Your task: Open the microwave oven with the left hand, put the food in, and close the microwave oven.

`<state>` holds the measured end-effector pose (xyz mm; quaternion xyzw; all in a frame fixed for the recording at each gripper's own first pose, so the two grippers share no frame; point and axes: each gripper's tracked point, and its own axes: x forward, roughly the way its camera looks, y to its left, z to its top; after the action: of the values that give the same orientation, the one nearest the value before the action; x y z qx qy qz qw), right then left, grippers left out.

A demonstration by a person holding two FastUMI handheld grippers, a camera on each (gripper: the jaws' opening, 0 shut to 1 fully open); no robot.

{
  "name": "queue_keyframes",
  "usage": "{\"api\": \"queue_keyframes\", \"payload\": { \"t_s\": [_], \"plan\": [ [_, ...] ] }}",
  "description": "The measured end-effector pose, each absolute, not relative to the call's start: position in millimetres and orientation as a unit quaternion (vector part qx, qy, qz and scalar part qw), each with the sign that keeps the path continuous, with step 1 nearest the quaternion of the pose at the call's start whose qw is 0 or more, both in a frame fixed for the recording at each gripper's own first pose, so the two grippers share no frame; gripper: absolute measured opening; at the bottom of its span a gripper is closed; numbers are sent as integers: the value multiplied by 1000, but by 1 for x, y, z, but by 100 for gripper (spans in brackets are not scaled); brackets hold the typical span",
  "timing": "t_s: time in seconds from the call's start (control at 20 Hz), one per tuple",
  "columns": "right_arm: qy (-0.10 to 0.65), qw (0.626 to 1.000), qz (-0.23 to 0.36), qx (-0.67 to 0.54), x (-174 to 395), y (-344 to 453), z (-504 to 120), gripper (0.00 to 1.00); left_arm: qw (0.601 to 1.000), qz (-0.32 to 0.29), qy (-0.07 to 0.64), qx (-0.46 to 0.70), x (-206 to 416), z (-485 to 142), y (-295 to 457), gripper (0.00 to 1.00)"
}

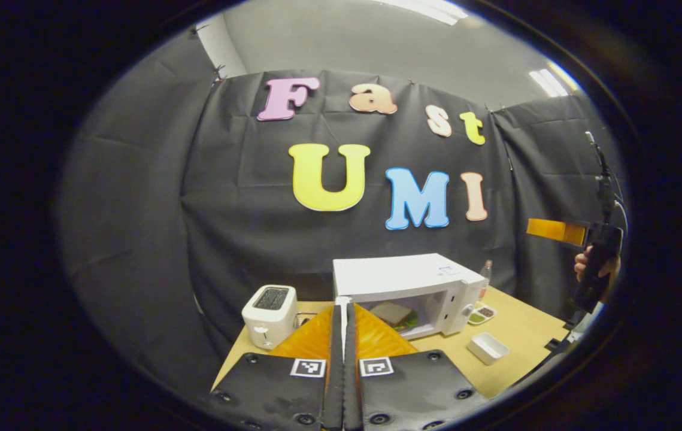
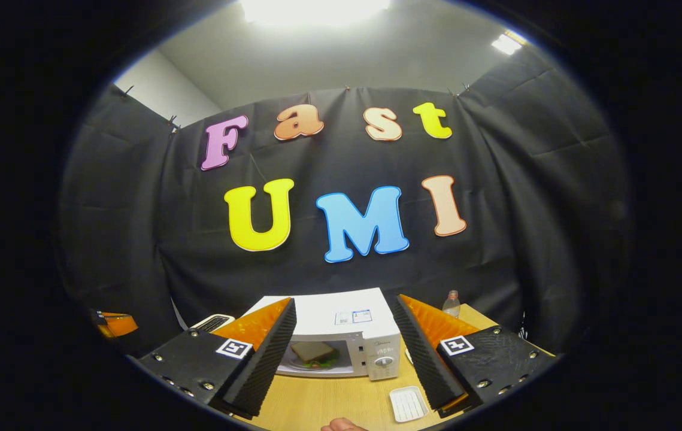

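One microwave (image 2: 341, 338), lower centre of the right gripper view: rigid, boxy, heavy; you push its door edge, not the body. One sandwich (image 2: 312, 352) inside it: soft, light, already placed. Left gripper (image 1: 343, 314) fingers together; right gripper (image 2: 343, 335) fingers apart.

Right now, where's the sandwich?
The sandwich lies inside the microwave, on a plate, seen in the right gripper view left of the control knob. In the left gripper view it sits just past the closed hand-held gripper.
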<state>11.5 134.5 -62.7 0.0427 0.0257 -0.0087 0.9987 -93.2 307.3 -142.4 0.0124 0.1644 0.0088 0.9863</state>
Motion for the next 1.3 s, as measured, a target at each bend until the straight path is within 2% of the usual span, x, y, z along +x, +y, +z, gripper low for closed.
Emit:
{"api": "queue_keyframes", "payload": {
  "t_s": [0.1,0.15,0.4,0.5,0.9,1.15,1.3],
  "plan": [
    [26,999,-8,42,13,135,-63,98,982,17,187,12,-106,-161,328,8],
    [26,999,-7,42,13,137,-62,98,981,21,195,13,-112,-166,336,5],
    [32,999,-11,41,19,138,-65,98,970,31,239,3,-142,-205,361,7],
    [36,998,-11,44,21,139,-66,98,967,26,252,0,-149,-218,358,9],
    [51,998,-13,46,25,139,-77,99,953,-5,302,-2,-174,-253,345,7],
    [50,997,-4,59,42,126,-75,99,948,16,316,-26,-181,-258,331,9],
    [46,997,3,61,55,107,-69,98,947,24,319,-27,-179,-259,312,7]
  ]
}}
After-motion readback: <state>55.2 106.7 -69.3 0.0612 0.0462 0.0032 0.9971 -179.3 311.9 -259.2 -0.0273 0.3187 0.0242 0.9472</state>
